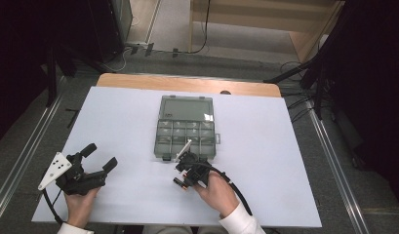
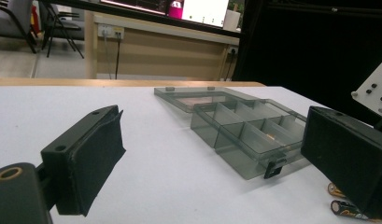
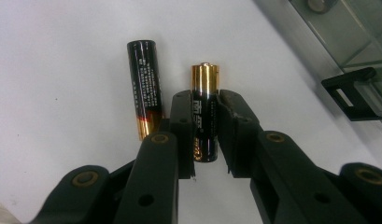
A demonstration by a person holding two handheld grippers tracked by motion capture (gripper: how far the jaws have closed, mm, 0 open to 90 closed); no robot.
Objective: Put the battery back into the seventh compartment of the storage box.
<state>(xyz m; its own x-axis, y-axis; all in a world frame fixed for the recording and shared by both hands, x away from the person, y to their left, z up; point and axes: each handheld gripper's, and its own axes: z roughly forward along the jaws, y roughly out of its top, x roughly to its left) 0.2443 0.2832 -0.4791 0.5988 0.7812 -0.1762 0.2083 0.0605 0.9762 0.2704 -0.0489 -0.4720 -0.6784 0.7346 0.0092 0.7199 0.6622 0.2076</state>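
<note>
A smoky clear compartment box (image 1: pixel 187 129) lies open in the middle of the white table, its lid folded back on the far side. Two black-and-gold batteries lie just in front of it. My right gripper (image 3: pixel 205 100) is shut on one battery (image 3: pixel 205 79), its gold end sticking out past the pads. The second battery (image 3: pixel 144 88) lies loose beside it. From above, the right gripper (image 1: pixel 186 178) is tipped down at the box's near edge. My left gripper (image 1: pixel 97 158) rests open and empty at the near left, with its black pads (image 2: pixel 93 163) wide apart and the box (image 2: pixel 244 128) beyond them.
The box's black latch (image 3: pixel 354 93) sticks out toward the batteries. A wooden table edge (image 1: pixel 187 84) runs along the far side. Cables and dark stands (image 1: pixel 309 73) sit on the floor beyond. White sheet (image 1: pixel 285 165) lies bare to the right.
</note>
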